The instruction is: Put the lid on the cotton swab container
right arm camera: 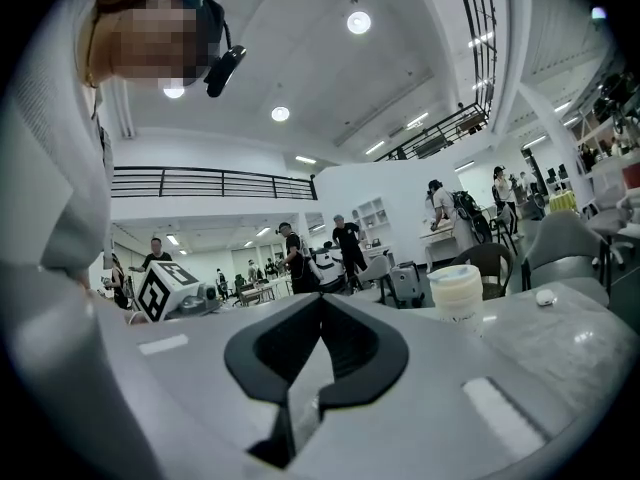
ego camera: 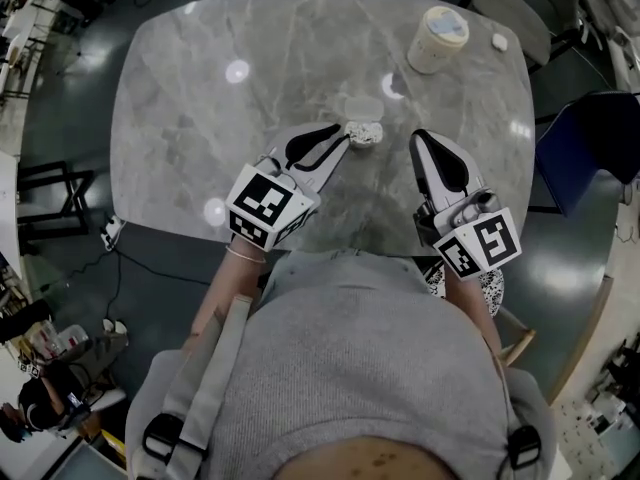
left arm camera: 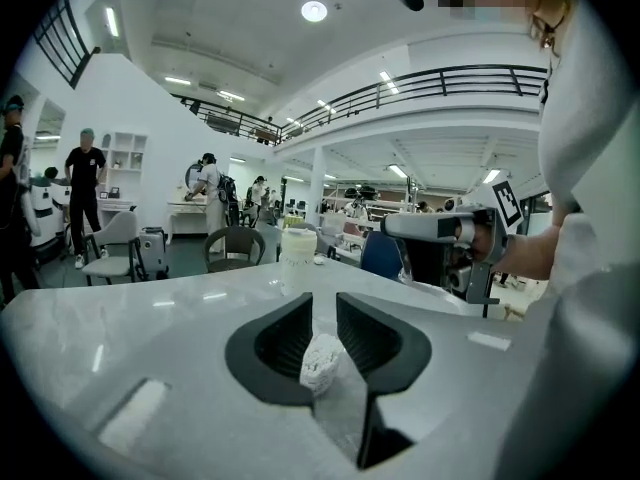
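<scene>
The cotton swab container [ego camera: 437, 38] is a pale cylinder standing at the table's far right; it also shows in the left gripper view [left arm camera: 297, 258] and the right gripper view [right arm camera: 457, 293]. A small crinkled whitish object [ego camera: 366, 133] lies on the marble near the middle. My left gripper [ego camera: 344, 140] points at it with its tips right beside it. In the left gripper view the jaws [left arm camera: 324, 306] stand slightly apart and the crinkled object [left arm camera: 322, 360] sits in the gap, not pinched. My right gripper [ego camera: 419, 138] hovers to its right, shut and empty [right arm camera: 320, 303].
The grey marble table [ego camera: 200, 98] has rounded corners, and its near edge runs just in front of my body. A small white item [ego camera: 499, 41] lies beside the container. Chairs stand beyond the far edge and at the right. People stand further back in the hall.
</scene>
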`<state>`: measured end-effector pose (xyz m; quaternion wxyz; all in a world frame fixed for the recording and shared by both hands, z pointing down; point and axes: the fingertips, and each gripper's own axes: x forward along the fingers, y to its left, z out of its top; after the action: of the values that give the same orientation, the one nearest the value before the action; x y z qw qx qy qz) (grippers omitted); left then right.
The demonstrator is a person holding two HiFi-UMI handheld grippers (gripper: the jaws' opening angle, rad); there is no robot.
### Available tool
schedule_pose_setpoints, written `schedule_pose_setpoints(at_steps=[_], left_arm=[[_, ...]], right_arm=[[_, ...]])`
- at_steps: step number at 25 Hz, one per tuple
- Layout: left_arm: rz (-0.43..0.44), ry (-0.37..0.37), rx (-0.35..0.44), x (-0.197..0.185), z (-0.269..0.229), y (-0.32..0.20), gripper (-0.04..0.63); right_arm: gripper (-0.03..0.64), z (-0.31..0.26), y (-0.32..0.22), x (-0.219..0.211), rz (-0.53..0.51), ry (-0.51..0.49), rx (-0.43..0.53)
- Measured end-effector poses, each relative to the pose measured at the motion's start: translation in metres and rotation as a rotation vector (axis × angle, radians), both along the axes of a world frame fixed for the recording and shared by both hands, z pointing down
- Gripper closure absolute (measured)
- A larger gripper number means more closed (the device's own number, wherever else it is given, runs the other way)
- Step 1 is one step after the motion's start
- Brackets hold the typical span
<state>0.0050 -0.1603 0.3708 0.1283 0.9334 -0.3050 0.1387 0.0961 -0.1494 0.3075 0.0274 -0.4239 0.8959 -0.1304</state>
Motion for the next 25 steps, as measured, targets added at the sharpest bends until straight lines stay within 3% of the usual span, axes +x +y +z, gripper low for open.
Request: schedule_pose_setpoints(at_steps=[6,14,25], left_arm=[[0.066,-0.021,-0.047,0.005,0.034,-0.004,0.442],[0.094,-0.078,-0.067,0.005,0.066,-0.002,0.407],[0.087,-0.090,-0.099,0.011,0.098,-0.010,0.342]], right_arm=[[0.614,0.011,-0.003,0.005,0.001,0.000,-0.032],[0.614,0.022,-0.003,0.003,-0.008,-0.003,-0.055],[0.614,0.026,0.003,0.004,-0.008,0.005,-0.074]])
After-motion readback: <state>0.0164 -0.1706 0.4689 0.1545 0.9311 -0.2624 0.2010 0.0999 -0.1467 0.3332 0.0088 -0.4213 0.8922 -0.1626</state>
